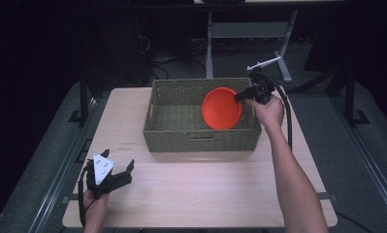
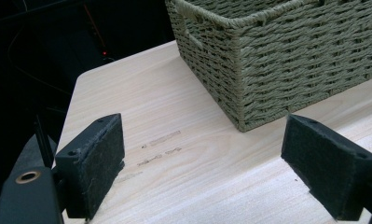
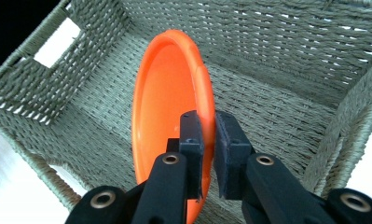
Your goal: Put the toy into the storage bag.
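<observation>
The orange plate (image 1: pixel 221 108) stands on edge inside the woven basket (image 1: pixel 176 136), toward the basket's right end, its rim pinched between the clenched jaws of the right gripper (image 3: pixel 208 140). The basket sits at the far middle of the tabletop (image 1: pixel 205 189). The left gripper (image 1: pixel 117 173) rests near the tabletop's near left corner, jaws spread wide and holding nothing.

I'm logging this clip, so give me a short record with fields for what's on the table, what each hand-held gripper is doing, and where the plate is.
held item: round orange plastic plate, on edge
container: olive woven rectangular basket
surface: pale wooden table
right hand-held gripper: shut on plate rim, holding the plate over the basket's inside
left hand-held gripper: open, empty, at the table's near left corner, apart from the basket
</observation>
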Demonstrator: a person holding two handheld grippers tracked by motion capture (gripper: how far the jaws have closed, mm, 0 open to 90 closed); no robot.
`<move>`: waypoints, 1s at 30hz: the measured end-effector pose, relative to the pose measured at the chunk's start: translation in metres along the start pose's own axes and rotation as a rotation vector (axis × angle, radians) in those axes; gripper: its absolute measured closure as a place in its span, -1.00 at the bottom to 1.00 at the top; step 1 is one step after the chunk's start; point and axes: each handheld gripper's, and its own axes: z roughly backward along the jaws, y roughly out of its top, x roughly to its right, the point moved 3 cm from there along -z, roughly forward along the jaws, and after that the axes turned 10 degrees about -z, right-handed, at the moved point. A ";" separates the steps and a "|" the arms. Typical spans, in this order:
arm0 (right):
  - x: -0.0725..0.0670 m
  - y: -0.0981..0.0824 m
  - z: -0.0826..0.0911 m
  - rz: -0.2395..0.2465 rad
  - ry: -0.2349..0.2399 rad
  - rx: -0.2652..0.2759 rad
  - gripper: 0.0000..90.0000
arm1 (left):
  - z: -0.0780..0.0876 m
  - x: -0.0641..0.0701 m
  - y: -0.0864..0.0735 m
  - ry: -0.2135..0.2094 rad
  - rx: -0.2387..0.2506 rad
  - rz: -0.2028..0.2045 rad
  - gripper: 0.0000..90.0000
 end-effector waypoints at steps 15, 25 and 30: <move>-0.005 -0.002 -0.015 0.001 -0.011 -0.027 0.82 | 0.000 0.000 0.000 0.001 0.002 0.007 -0.72; -0.004 -0.004 -0.025 -0.008 -0.018 -0.048 0.82 | 0.001 -0.001 0.000 0.004 -0.001 0.003 -0.72; -0.002 -0.009 -0.033 -0.013 -0.022 -0.078 0.82 | 0.002 0.000 0.001 0.003 0.005 0.000 -0.72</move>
